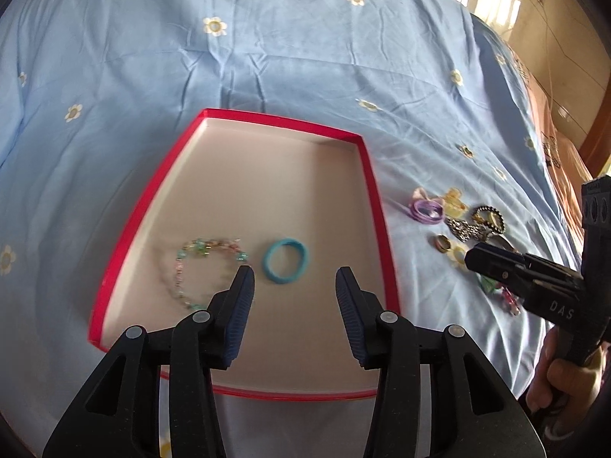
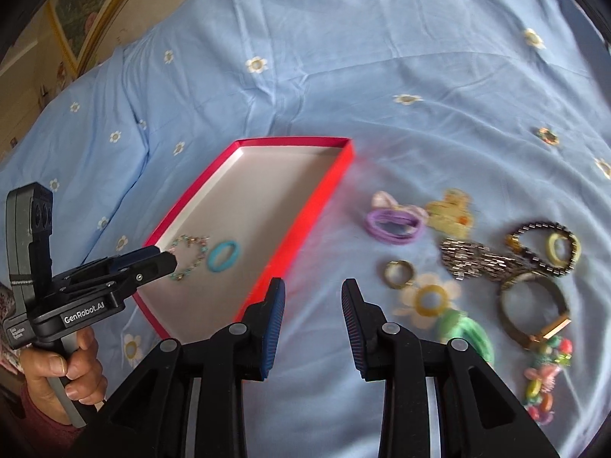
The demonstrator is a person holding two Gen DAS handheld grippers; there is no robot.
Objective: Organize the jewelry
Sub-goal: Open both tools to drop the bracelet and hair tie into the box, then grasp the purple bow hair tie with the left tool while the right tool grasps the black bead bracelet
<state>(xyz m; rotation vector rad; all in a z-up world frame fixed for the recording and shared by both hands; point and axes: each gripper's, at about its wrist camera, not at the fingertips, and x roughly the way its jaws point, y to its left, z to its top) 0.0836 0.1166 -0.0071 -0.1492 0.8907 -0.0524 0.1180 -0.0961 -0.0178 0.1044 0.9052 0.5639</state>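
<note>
Blue bedsheet with little white flowers covers the bed in the left wrist view. On it sits a flat red cardboard tray with a white inside. A pale beaded bracelet and a round blue hair tie lie side by side in the tray. The left claw hangs over the tray, tipped down, with its jaws apart and nothing between them. At the right edge, a hand holds the right claw over a small pile of jewelry on the sheet beside the tray.

From the right wrist view, the right claw points down at bare sheet just beside the tray's near corner. Its jaws are apart and hold nothing. Near it lie a purple hair tie, a small gold ring, a flower-shaped ring, a dark bangle and a black beaded bracelet. At the left, a hand grips the left claw's handle, and the left claw reaches over the tray by the beaded bracelet.
</note>
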